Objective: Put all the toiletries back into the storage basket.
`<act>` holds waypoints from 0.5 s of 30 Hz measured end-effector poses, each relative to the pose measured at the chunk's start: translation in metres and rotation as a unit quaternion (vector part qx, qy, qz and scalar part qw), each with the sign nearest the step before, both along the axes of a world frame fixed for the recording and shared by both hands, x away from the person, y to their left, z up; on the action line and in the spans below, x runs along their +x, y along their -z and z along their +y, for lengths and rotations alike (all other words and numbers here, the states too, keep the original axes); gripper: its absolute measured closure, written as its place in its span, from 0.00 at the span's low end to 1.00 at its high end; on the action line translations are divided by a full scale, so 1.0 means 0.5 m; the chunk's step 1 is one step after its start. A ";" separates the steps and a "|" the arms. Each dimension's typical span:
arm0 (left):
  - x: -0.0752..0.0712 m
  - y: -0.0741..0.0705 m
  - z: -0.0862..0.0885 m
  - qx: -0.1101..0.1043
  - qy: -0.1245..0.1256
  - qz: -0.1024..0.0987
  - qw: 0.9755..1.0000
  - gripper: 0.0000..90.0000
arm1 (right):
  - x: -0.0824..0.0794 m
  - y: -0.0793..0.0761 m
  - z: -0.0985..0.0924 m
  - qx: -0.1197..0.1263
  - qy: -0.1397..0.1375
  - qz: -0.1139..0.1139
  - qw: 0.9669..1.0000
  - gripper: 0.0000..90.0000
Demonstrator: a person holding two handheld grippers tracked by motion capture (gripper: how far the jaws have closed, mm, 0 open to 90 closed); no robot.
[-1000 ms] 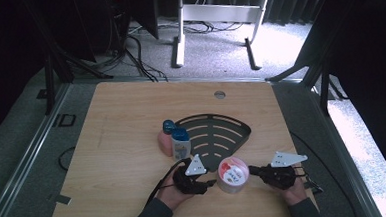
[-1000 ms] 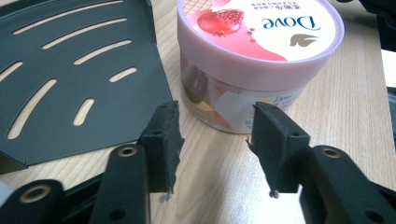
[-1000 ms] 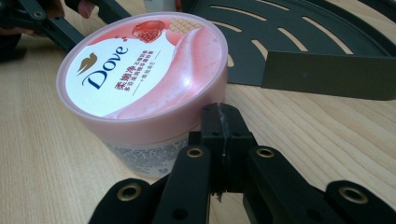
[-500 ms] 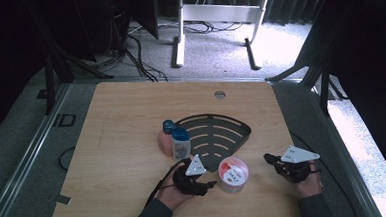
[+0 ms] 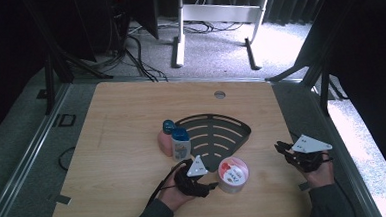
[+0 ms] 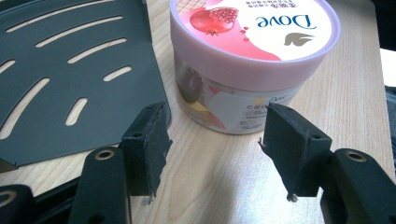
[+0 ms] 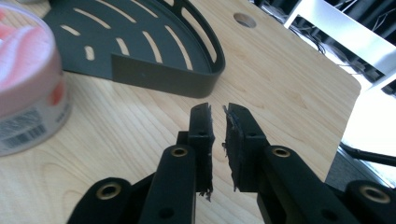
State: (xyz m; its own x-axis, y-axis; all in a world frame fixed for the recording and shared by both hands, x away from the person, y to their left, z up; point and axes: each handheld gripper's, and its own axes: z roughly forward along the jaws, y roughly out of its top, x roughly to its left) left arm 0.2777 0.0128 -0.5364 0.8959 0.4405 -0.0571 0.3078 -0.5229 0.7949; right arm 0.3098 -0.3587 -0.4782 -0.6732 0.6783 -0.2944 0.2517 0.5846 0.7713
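Observation:
A pink-lidded Dove jar stands upright on the wooden table near its front edge, beside a dark slotted corner shelf. My left gripper rests just left of the jar. In the left gripper view the left gripper is open, with the jar a short way ahead of the jaws and not touching them. My right gripper is at the table's right edge, apart from the jar. The right gripper has its jaws nearly together over bare wood, holding nothing.
A pink bottle with a teal cap and a pale bottle with a blue cap stand at the shelf's left side. A round cable hole lies at the table's far edge. Bare wood spreads across the left half.
My right gripper has drawn away from the jar, moving right and slightly farther back to the table's right edge. The left gripper and the jar have stayed put.

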 end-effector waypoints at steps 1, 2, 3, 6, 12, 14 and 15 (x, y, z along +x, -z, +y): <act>0.000 -0.001 0.000 -0.001 0.000 0.000 1.000 0.44 | -0.004 -0.001 0.001 0.001 0.000 0.001 1.000 0.87; 0.000 -0.001 -0.001 -0.003 -0.001 0.001 1.000 0.44 | -0.008 0.000 0.001 0.008 -0.005 0.003 1.000 0.85; 0.001 -0.002 -0.002 -0.003 -0.001 0.001 1.000 0.44 | -0.013 0.001 0.001 0.015 -0.010 0.007 1.000 0.84; 0.003 -0.005 -0.003 -0.006 -0.003 0.000 1.000 0.42 | -0.028 0.009 0.004 0.025 -0.022 0.019 0.999 0.80; 0.005 -0.010 -0.003 -0.010 -0.001 -0.002 1.000 0.41 | -0.056 0.024 0.008 0.050 -0.040 0.040 0.997 0.76; 0.005 -0.010 -0.003 -0.011 0.001 -0.002 1.000 0.40 | -0.066 0.027 0.011 0.055 -0.043 0.043 0.997 0.75; 0.006 -0.010 -0.003 -0.012 0.003 0.001 1.000 0.40 | -0.070 0.029 0.013 0.057 -0.046 0.046 0.996 0.74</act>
State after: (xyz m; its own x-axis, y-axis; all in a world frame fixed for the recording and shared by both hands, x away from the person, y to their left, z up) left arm 0.2807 0.0115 -0.5314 0.8981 0.4343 -0.0690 0.3064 -0.5053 0.8067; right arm 0.2747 -0.3521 -0.4928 -0.7542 0.6384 -0.1537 0.2733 0.5180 0.8105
